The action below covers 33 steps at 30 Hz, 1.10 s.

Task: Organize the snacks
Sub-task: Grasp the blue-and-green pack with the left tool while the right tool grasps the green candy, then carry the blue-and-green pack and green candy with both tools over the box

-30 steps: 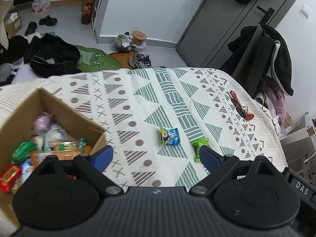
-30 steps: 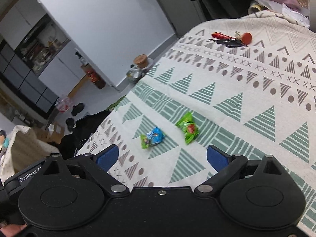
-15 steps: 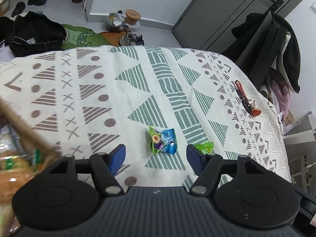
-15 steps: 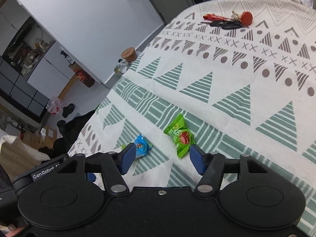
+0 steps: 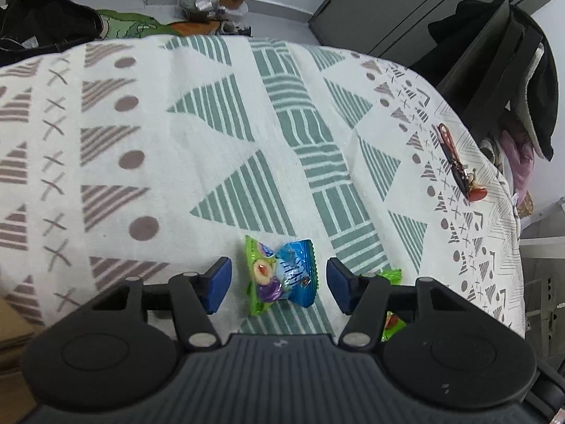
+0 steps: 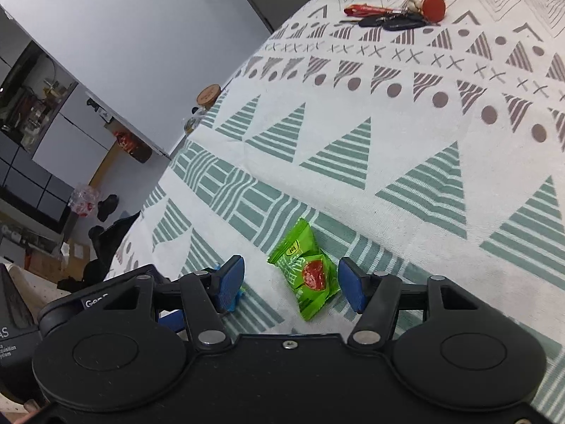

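Keys (image 5: 459, 166) far across the patterned cloth (image 5: 176, 141), my left gripper (image 5: 279, 279) spread around the blue-green snack (image 5: 282, 275), untouched, my right gripper (image 6: 291, 281) spread around the green snack (image 6: 307, 272), right finger (image 6: 349, 284) just beside it.

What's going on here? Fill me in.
A person is working two handheld grippers over a patterned cloth. The left gripper is open around a blue-and-green snack packet; the right gripper is open around a green snack packet. Neither packet is gripped yet. Keys lie further off.
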{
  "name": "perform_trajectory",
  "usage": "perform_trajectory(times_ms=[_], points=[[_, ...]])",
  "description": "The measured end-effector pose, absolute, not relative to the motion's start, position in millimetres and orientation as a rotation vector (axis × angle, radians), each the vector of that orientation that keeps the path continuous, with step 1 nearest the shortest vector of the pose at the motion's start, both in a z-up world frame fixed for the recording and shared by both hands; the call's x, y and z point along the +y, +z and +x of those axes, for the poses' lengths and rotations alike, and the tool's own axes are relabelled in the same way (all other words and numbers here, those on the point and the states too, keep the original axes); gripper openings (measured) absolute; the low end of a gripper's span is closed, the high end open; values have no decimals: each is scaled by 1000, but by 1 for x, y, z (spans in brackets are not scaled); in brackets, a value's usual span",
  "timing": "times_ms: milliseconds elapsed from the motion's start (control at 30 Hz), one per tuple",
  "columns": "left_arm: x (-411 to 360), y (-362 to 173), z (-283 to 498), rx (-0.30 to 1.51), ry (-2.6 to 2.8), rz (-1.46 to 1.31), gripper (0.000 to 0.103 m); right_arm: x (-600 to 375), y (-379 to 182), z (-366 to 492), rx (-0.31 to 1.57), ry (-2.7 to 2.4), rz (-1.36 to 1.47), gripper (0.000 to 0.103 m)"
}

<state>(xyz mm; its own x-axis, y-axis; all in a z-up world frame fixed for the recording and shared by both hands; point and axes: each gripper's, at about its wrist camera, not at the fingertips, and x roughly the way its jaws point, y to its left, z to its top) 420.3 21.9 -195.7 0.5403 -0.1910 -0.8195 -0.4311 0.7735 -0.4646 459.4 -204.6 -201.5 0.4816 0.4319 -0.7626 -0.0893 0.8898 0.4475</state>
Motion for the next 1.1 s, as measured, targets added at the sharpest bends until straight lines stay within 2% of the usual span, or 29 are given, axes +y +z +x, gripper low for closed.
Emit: perform_trajectory(times_ms=[133, 167, 233, 300, 400, 767, 1100], points=[[14, -199, 425, 1012, 164, -666, 58, -201, -218, 465, 1042, 309, 377, 59], [12, -200, 425, 1015, 172, -656, 54, -200, -218, 464, 1038, 309, 369, 58], [11, -201, 426, 1017, 187, -638, 48, -195, -216, 464, 1043, 310, 330, 50], [10, -201, 425, 1015, 191, -621, 41, -192, -218, 464, 1055, 306, 307, 31], [4, -200, 424, 1015, 202, -561, 34, -193, -218, 462, 1061, 306, 308, 27], [9, -170, 381, 989, 224, -597, 33, -199, -181, 441, 987, 359, 330, 26], [25, -112, 326, 918, 262, -598, 33, -189, -146, 405, 916, 442, 337, 26]])
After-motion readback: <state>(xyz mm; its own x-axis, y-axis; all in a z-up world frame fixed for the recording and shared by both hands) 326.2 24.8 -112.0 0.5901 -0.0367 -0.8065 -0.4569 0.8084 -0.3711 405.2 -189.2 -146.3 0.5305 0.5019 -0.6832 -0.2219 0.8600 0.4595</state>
